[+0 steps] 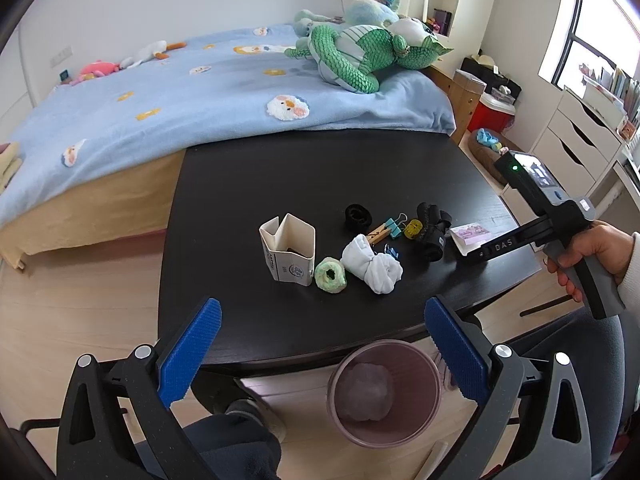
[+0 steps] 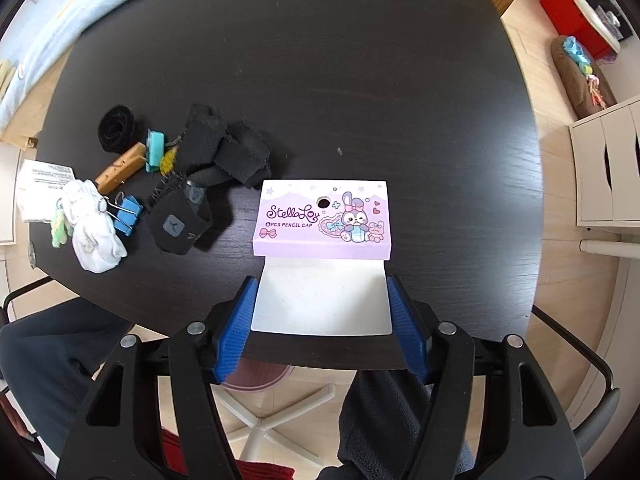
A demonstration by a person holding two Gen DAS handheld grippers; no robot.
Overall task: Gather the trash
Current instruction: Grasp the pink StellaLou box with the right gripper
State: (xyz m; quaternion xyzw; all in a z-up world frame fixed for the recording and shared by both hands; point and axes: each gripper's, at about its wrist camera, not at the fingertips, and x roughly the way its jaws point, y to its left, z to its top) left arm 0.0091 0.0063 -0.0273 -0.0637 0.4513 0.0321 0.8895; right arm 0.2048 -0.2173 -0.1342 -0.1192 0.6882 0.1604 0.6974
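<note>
My right gripper (image 2: 320, 292) is shut on a pink and white pencil cap package (image 2: 322, 256), its blue pads pressing both side edges, just above the black table (image 2: 320, 60) near its front edge. In the left wrist view the package (image 1: 470, 235) shows at the right gripper's tip. My left gripper (image 1: 320, 320) is open and empty, above the table's front edge and a pink trash bin (image 1: 384, 394) on the floor. The bin holds a crumpled white wad. An opened white carton (image 1: 289, 252) stands on the table.
On the table lie a white sock (image 1: 372, 265), a green scrunchie (image 1: 331, 275), black socks (image 1: 431, 230), a black hair tie (image 1: 357, 218), a wooden peg (image 1: 378, 234), blue binder clips (image 2: 129, 214) and a yellow item (image 1: 413, 229). A bed (image 1: 200, 100) stands behind. White drawers (image 1: 576, 140) stand right.
</note>
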